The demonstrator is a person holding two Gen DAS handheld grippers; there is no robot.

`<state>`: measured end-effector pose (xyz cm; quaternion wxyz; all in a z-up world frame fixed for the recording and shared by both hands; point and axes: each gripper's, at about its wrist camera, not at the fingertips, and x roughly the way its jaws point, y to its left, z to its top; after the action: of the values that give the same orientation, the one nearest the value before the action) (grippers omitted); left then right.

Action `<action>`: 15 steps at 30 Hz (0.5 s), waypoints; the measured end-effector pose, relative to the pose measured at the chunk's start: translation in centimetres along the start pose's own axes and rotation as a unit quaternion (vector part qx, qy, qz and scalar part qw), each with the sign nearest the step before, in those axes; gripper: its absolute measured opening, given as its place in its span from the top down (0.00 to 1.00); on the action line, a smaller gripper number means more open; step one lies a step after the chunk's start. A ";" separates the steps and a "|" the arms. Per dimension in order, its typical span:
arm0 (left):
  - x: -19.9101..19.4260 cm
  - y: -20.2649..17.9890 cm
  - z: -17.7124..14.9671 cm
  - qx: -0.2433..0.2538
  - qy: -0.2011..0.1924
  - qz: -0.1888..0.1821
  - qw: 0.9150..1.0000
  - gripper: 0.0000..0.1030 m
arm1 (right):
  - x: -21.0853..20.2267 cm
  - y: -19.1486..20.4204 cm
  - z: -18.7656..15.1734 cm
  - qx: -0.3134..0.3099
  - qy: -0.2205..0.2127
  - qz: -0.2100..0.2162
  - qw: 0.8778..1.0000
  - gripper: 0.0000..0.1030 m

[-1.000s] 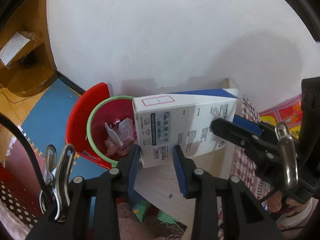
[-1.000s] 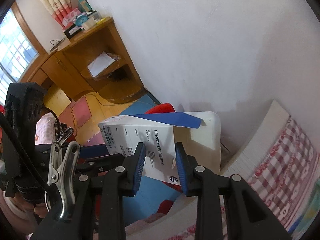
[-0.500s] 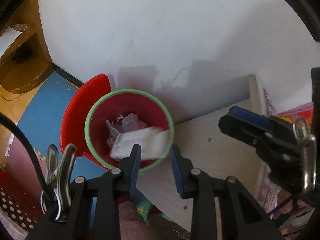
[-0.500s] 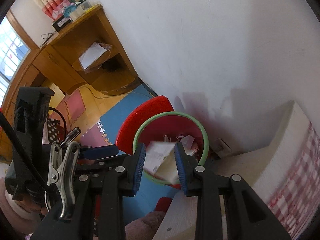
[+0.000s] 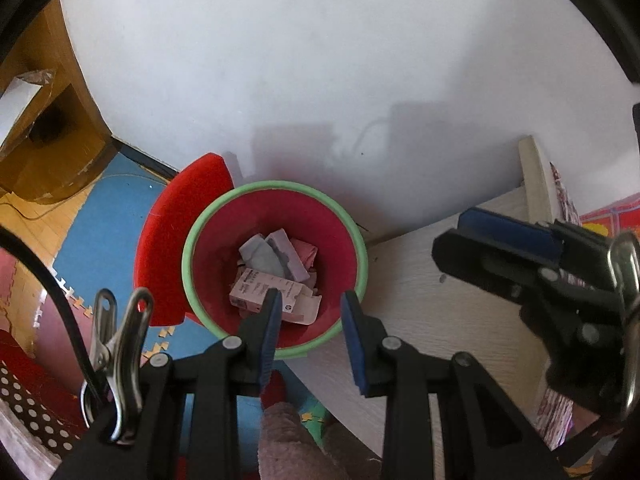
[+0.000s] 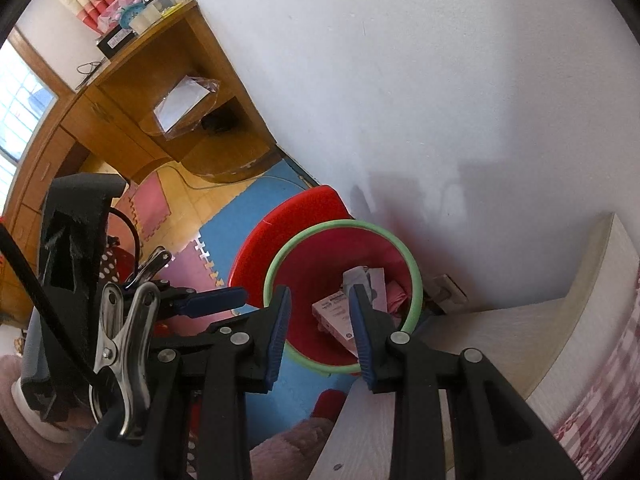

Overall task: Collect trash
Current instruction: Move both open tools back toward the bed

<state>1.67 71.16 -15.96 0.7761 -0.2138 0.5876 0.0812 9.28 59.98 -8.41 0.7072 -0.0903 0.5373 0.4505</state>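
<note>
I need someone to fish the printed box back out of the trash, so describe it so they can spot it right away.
Look at the foot of the white wall, where a red bin with a green rim stands on the blue floor mat. Inside, on top of the crumpled scraps, lies the long white carton. Unlike the wadded grey and pink pieces behind it, it is flat-sided, printed with small text, and has an open end flap.
</note>
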 end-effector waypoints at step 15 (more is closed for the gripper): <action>-4.6 -1.9 -0.3 -0.006 -0.017 0.005 1.000 0.69 | -4.9 0.3 -3.0 0.068 -0.043 0.048 0.996 0.69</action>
<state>0.77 69.94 -11.23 0.7845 -0.2139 0.5748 0.0923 6.94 55.68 -5.43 0.7122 0.0037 0.5394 0.4493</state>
